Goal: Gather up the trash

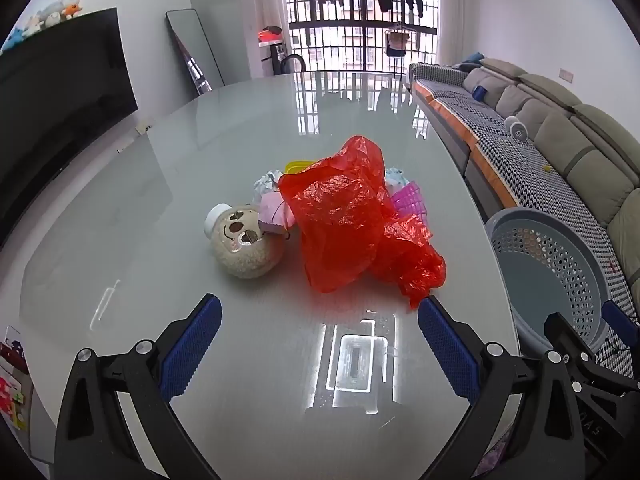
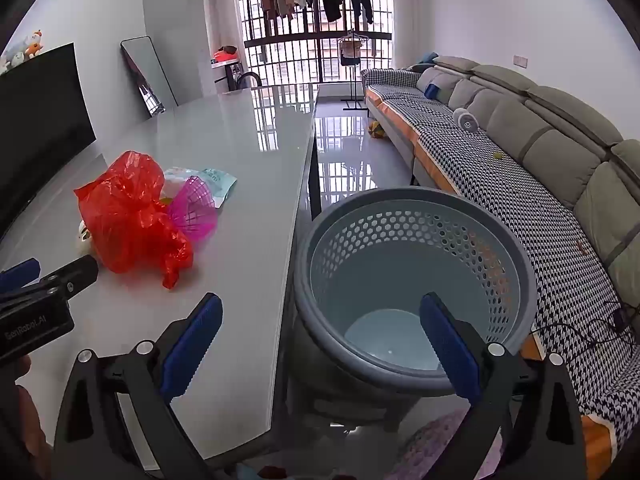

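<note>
A crumpled red plastic bag lies on the glossy grey table, on top of a pile of trash: a pink mesh piece, a pale wrapper and a yellow item. A round beige bottle with a face and white cap lies left of the bag. My left gripper is open and empty, just short of the bag. My right gripper is open and empty above the rim of a grey perforated basket beside the table. The bag and mesh piece also show in the right wrist view.
The basket stands off the table's right edge. A grey sofa with a checked cover runs along the right wall. A black TV and a leaning mirror are on the left. The left gripper's body shows at the left.
</note>
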The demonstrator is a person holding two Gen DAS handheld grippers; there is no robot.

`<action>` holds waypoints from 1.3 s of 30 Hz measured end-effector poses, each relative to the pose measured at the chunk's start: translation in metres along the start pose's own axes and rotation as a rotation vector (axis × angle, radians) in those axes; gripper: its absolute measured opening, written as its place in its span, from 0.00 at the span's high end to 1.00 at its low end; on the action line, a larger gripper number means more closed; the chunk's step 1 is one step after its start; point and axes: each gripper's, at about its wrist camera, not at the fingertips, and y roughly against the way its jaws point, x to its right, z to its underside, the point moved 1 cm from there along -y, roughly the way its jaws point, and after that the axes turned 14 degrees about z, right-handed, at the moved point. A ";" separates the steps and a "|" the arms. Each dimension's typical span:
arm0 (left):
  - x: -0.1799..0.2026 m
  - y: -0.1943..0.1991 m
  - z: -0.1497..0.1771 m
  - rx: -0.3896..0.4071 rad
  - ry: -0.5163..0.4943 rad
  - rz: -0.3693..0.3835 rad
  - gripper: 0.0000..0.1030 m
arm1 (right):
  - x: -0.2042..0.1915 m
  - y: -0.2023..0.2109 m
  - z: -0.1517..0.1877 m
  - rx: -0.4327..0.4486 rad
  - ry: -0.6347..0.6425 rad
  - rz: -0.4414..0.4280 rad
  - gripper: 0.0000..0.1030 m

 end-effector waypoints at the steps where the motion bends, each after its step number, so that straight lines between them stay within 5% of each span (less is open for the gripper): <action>1: 0.000 0.000 0.000 0.001 0.001 0.000 0.06 | 0.000 0.000 0.000 -0.001 0.000 -0.001 0.08; 39: -0.001 0.003 -0.001 0.011 0.004 0.002 0.06 | 0.000 0.008 -0.002 0.017 -0.008 -0.003 0.08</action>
